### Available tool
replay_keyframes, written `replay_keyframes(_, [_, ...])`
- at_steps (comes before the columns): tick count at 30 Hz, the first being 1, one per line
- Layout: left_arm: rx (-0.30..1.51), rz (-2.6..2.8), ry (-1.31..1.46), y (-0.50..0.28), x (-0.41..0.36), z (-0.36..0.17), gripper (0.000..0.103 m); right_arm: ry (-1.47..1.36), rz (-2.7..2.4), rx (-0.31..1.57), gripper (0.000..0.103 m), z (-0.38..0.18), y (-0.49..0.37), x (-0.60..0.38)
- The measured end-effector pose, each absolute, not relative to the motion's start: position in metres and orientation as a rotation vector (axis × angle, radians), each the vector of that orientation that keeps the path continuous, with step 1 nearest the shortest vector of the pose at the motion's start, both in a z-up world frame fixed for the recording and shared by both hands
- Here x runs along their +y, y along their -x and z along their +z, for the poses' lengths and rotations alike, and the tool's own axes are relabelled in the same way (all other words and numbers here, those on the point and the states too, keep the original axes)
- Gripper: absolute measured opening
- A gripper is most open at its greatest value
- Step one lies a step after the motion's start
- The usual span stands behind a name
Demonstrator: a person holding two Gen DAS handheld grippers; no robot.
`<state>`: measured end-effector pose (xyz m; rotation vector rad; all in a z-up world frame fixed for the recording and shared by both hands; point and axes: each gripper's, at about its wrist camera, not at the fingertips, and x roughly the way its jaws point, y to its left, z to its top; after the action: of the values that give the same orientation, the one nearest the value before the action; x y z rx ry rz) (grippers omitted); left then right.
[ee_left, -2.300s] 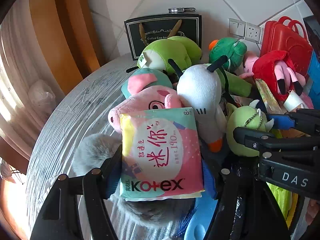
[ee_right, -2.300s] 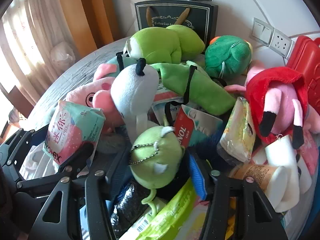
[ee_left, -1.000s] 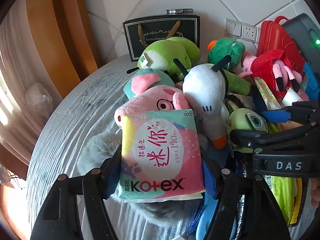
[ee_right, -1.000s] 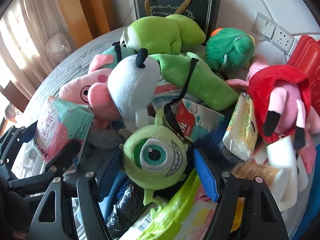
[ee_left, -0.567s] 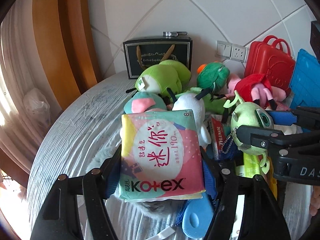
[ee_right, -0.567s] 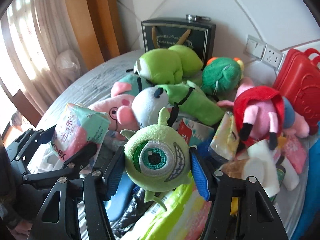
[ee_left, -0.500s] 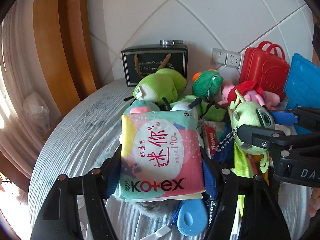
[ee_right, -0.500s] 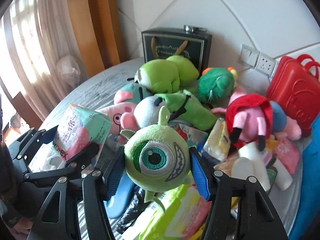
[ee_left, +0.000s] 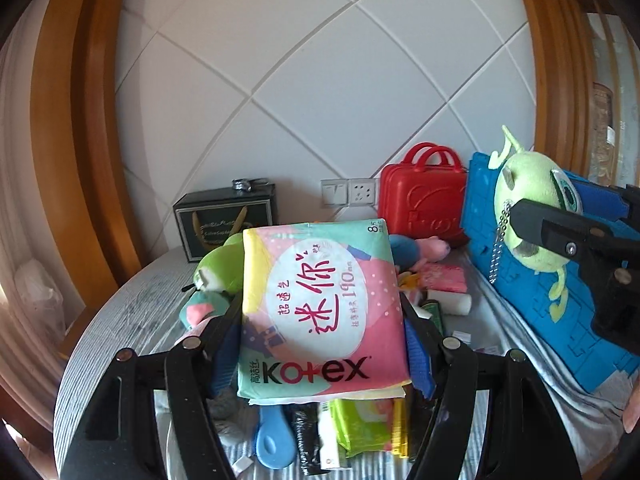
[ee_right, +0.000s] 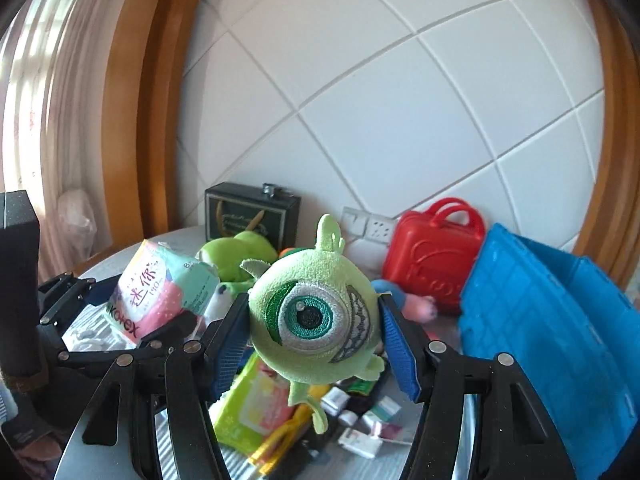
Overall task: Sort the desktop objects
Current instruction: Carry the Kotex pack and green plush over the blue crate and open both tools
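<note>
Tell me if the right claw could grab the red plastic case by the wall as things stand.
Probably not yet. The right claw is shut on the green one-eyed plush, so its jaws are full. The red case stands uncovered by the wall, handles up, beside the blue crate.

Both grippers are up off the tabletop (ee_left: 120, 320) right now: the left hand-held gripper (ee_left: 322, 316) has its two blue-padded fingers clamped on the sides of the Kotex pack (ee_left: 320, 304), holding it upright above the tabletop. The right hand-held gripper (ee_right: 314, 322) is squeezing the green one-eyed plush (ee_right: 314, 320) between its blue pads, also raised over the tabletop. From the right wrist view the left hand-held gripper (ee_right: 148, 304) sits off to the left of the plush, about level with it, the two near each other but not touching.
</note>
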<state>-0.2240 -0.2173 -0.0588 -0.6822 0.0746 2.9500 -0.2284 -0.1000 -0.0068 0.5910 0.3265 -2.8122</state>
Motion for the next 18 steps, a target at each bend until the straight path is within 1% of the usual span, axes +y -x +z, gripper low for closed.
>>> replay_keyframes(6, [0.14, 2.873, 0.559, 0.209, -0.15, -0.025, 0.067, -0.506, -3.005, 0.322, 0.063, 0.039, 0.198, -0.028])
replay_keyframes(11, [0.181, 2.825, 0.489, 0.208, -0.083, -0.001, 0.067, -0.455, -3.11, 0.28, 0.063, 0.074, 0.185, 0.048])
replay_keyframes(18, [0.182, 2.736, 0.469, 0.231, 0.051, 0.035, 0.067, -0.399, -3.213, 0.345, 0.064, 0.118, 0.191, 0.171])
